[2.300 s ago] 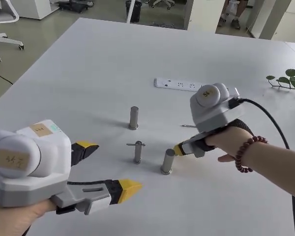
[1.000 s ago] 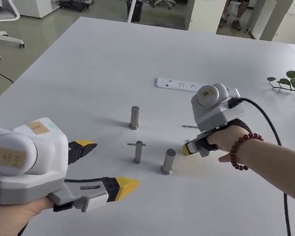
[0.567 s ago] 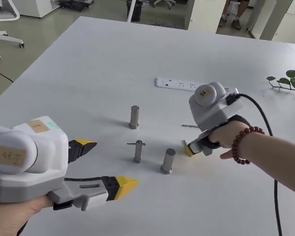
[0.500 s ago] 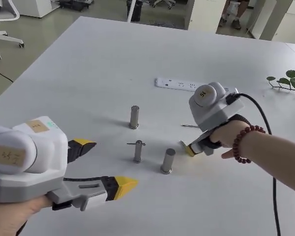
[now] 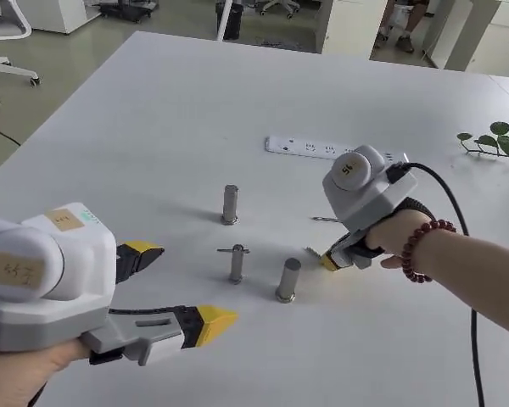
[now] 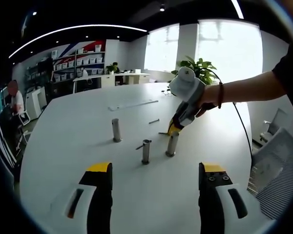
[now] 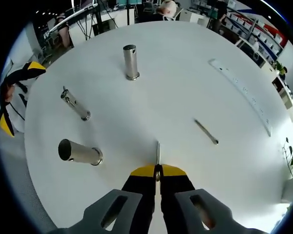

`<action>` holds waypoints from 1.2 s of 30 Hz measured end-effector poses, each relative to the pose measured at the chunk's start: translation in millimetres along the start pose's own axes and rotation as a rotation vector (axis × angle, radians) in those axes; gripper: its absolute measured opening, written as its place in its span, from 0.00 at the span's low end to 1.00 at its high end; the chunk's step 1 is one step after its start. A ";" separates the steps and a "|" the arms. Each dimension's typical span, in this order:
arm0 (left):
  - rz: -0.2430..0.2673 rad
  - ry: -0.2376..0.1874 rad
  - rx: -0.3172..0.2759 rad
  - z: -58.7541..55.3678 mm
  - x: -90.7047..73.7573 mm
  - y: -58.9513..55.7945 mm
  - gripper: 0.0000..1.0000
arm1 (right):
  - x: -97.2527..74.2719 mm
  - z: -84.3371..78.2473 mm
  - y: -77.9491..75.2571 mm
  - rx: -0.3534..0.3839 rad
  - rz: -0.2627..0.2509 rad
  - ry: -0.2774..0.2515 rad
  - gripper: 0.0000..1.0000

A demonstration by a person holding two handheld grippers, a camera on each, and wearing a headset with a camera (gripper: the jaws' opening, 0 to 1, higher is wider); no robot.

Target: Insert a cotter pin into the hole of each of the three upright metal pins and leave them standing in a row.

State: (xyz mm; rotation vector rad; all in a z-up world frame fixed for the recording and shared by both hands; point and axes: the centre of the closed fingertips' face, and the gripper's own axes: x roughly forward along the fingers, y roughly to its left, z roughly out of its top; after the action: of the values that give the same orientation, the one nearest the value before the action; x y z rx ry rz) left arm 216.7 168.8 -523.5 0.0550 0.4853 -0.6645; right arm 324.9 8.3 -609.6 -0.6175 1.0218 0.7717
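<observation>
The white table [image 5: 153, 110] carries everything. The left tongs [image 5: 187, 284] hover above it, spread wide. The right tongs [image 7: 156, 170] pinch the held cotter pin [image 7: 157, 153] beside the near metal pin [image 5: 288, 280]. The middle metal pin [image 5: 236, 264] (the inserted cotter pin [image 5: 234, 250] crosses its top) and the far metal pin [image 5: 230, 204] stand upright. The loose cotter pin [image 7: 205, 131] lies flat on the table.

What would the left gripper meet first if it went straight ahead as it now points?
Probably the middle pin, centred ahead between the open jaws of the left gripper, though depth is unclear.
</observation>
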 end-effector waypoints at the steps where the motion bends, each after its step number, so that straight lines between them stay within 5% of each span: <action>1: -0.001 -0.001 0.001 0.6 -0.2 0.0 0.71 | -0.3 0.0 -0.1 -0.005 -0.001 -0.002 0.00; 9: -0.002 0.003 0.000 1.8 -0.9 0.6 0.70 | -5.7 1.2 0.3 -0.024 0.002 -0.022 0.00; 21: -0.019 0.008 -0.015 13.8 0.7 0.2 0.60 | -28.6 23.8 4.9 -0.169 0.015 -0.196 0.00; 36: -0.112 0.082 -0.013 11.6 9.3 -30.4 0.46 | -76.5 31.4 50.5 -0.373 0.096 -0.323 0.00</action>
State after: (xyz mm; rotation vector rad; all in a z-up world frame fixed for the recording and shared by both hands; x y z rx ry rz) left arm 209.5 137.1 -514.2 0.0431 0.5742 -0.7715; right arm 276.8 41.3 -532.2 -0.7360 0.6174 1.1208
